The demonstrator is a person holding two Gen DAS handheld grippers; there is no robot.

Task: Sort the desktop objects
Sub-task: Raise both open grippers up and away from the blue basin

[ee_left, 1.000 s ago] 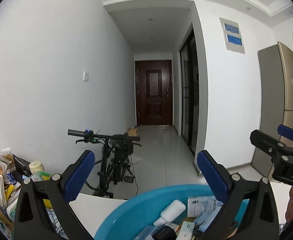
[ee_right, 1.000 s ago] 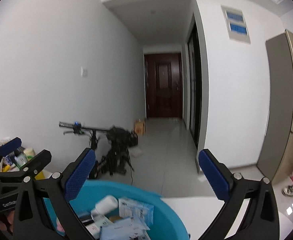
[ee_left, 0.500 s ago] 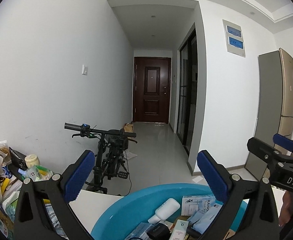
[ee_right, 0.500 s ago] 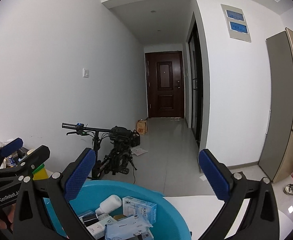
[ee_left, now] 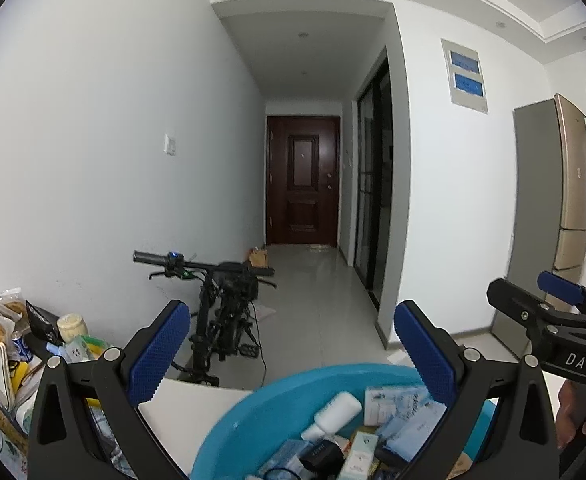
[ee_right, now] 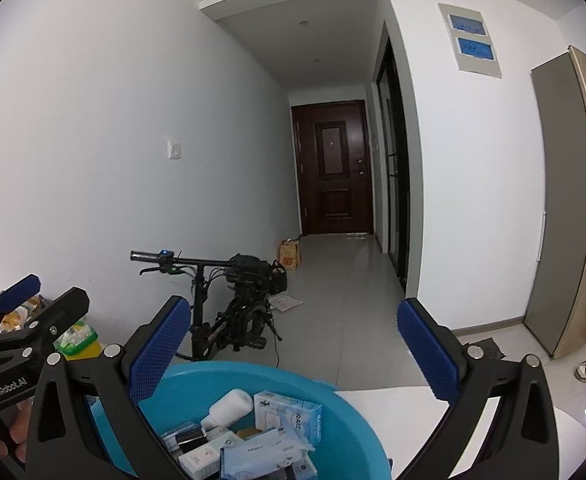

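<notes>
Right now I am holding both claws wide apart and gripping nothing: left claw (ee_left: 291,344) and right claw (ee_right: 293,342) are hovering above the blue basin (ee_left: 253,424) on the white worktop (ee_left: 189,404). Boxes and a white bottle (ee_left: 335,410) are lying inside it. Only the left view is showing the snack pile (ee_left: 1,328).

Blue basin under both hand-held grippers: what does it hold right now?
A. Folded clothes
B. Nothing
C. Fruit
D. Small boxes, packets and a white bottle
D: the blue basin holds small boxes, packets and a white bottle.
</notes>
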